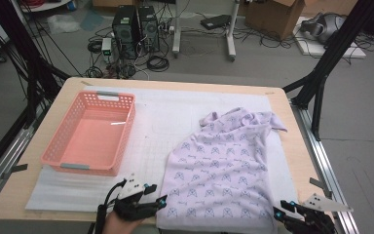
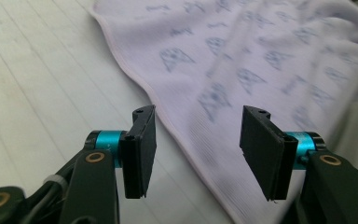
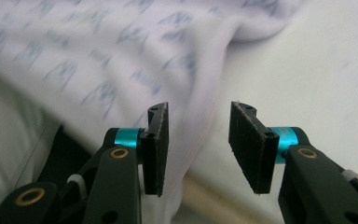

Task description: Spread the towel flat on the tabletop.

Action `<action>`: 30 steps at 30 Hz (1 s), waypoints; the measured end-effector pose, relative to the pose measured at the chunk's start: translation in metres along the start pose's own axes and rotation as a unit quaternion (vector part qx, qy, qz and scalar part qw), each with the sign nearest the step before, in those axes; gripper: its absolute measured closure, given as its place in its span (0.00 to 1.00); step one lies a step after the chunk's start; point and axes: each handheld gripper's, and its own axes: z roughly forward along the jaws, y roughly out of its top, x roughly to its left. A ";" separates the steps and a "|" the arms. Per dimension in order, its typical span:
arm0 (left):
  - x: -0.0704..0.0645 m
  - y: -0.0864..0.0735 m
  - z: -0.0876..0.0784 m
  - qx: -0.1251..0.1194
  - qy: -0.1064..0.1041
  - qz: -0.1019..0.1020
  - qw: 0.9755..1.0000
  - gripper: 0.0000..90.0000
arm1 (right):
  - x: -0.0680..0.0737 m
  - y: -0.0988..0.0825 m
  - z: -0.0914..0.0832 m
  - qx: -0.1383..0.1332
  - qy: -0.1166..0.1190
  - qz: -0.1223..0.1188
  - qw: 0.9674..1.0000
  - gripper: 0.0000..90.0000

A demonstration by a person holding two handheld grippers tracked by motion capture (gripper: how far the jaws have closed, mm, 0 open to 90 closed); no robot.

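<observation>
The table [image 1: 39, 195] takes up most of the high view, with a white mat [image 1: 146, 141] over its middle. On the mat, right of centre and running down to the lower edge of the frame, lies the shirt [image 1: 224, 165] — pale lilac with a small blue print, spread fairly flat, its collar end toward the upper right and its hem at the near edge. At centre left sits a pink basket [image 1: 61, 153], with nothing in it.

The left gripper [image 1: 157, 200] is at the bottom of the frame, just beside the shirt's lower left corner; the right gripper [image 1: 278, 213] is at the bottom right, at the other hem corner. In the left gripper view the jaws stand apart with the shirt's edge lying between and below them, not pinched. In the right gripper view the jaws are likewise parted over the hem, and the pads hold nothing.

The step in hand looks like taking both hem corners, likely to fold the shirt. Next, each gripper would need to drop onto its corner and close on the cloth alone, not the mat.

Both gripper views are blurred on the cloth, so whether a pad brushes the fabric is hard to tell. The hem's very edge and much of the right gripper are cut off at the bottom of the high view.
</observation>
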 end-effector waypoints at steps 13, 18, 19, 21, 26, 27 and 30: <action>0.004 -0.003 0.003 0.027 0.046 0.005 0.999 0.98 | -0.001 0.027 0.046 0.003 0.003 0.011 1.000 0.62; 0.009 -0.018 -0.036 0.023 0.056 -0.002 0.998 0.98 | -0.007 0.033 0.041 -0.025 -0.003 0.033 0.999 0.62; 0.008 -0.022 -0.043 0.024 0.052 -0.001 0.998 0.98 | -0.008 0.034 0.042 -0.024 -0.005 0.037 0.999 0.63; 0.006 -0.026 -0.046 0.028 0.035 0.002 0.999 0.98 | -0.009 0.036 0.047 -0.018 -0.005 0.041 0.999 0.63; 0.004 -0.027 -0.040 0.027 0.026 0.003 0.999 0.83 | 0.005 0.043 0.072 0.003 0.016 0.027 1.000 0.63; 0.005 -0.025 -0.039 0.020 0.024 -0.002 1.000 0.78 | 0.009 0.044 0.075 0.010 0.015 0.020 1.000 0.67; 0.008 -0.020 -0.035 0.003 0.026 -0.010 1.000 0.68 | 0.020 0.045 0.077 0.026 0.009 -0.030 0.999 0.95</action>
